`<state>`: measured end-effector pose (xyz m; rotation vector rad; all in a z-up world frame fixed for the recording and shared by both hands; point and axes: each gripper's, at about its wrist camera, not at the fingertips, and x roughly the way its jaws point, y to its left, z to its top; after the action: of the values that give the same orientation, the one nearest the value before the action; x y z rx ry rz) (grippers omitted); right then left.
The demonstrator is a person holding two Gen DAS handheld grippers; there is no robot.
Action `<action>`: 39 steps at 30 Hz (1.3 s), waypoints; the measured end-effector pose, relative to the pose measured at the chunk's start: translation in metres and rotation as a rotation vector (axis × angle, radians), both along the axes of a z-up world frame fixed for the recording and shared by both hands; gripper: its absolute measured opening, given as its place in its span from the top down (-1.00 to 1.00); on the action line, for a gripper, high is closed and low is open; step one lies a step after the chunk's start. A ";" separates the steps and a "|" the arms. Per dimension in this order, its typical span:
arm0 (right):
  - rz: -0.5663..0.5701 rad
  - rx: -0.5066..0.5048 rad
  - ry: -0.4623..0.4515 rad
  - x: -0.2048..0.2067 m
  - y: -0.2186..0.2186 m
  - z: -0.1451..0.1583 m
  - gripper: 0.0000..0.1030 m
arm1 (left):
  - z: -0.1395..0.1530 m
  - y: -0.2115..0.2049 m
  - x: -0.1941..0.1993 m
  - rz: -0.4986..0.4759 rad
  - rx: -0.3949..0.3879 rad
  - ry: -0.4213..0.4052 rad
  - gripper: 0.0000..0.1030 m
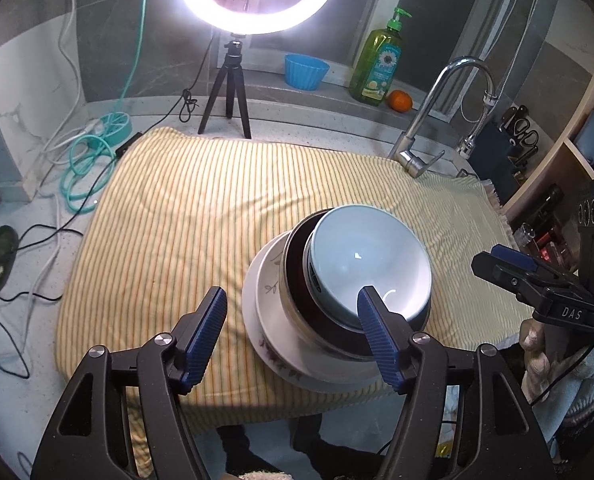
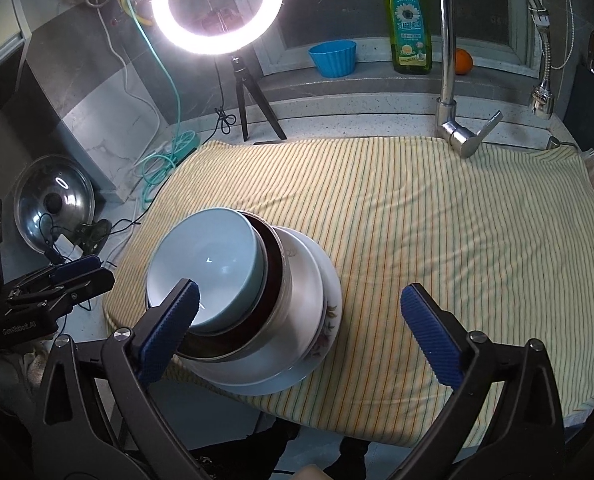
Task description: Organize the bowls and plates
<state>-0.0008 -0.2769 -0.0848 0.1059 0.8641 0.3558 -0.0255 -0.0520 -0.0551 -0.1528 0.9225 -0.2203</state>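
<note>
A stack of dishes stands near the front edge of a yellow striped cloth [image 1: 177,216] [image 2: 437,220]. A pale blue bowl [image 1: 373,264] [image 2: 209,260] sits on top, inside a dark-rimmed metal bowl [image 1: 297,276] [image 2: 273,280], which rests on a white floral plate [image 1: 265,312] [image 2: 325,312]. My left gripper [image 1: 293,312] is open and empty, above and in front of the stack. My right gripper [image 2: 301,312] is open and empty, also above the stack. The right gripper shows in the left wrist view [image 1: 509,264], and the left gripper shows in the right wrist view [image 2: 77,272].
A ring light on a tripod [image 1: 229,92] [image 2: 253,96] stands behind the cloth. A tap [image 1: 425,140] [image 2: 453,112], a blue cup [image 1: 305,70] [image 2: 333,58], a detergent bottle [image 1: 377,64] [image 2: 409,28] and an orange [image 1: 400,101] [image 2: 463,61] are at the back. Cables [image 1: 81,172] and a pot lid [image 2: 53,204] lie left.
</note>
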 end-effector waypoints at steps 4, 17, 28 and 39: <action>0.000 0.011 0.005 0.003 -0.001 -0.002 -0.99 | 0.000 0.000 0.003 0.006 -0.001 0.001 -0.31; 0.008 0.003 -0.006 0.005 0.001 -0.001 -0.99 | 0.000 -0.006 0.011 -0.004 0.009 0.007 -0.31; 0.012 -0.003 -0.008 0.004 -0.001 0.001 -0.99 | 0.001 -0.008 0.009 -0.011 0.006 0.004 -0.31; 0.014 -0.001 -0.003 0.000 0.002 0.001 -0.99 | 0.003 -0.005 0.003 0.002 0.011 0.000 -0.31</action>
<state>-0.0009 -0.2752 -0.0839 0.0985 0.8622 0.3691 -0.0229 -0.0565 -0.0523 -0.1432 0.9236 -0.2132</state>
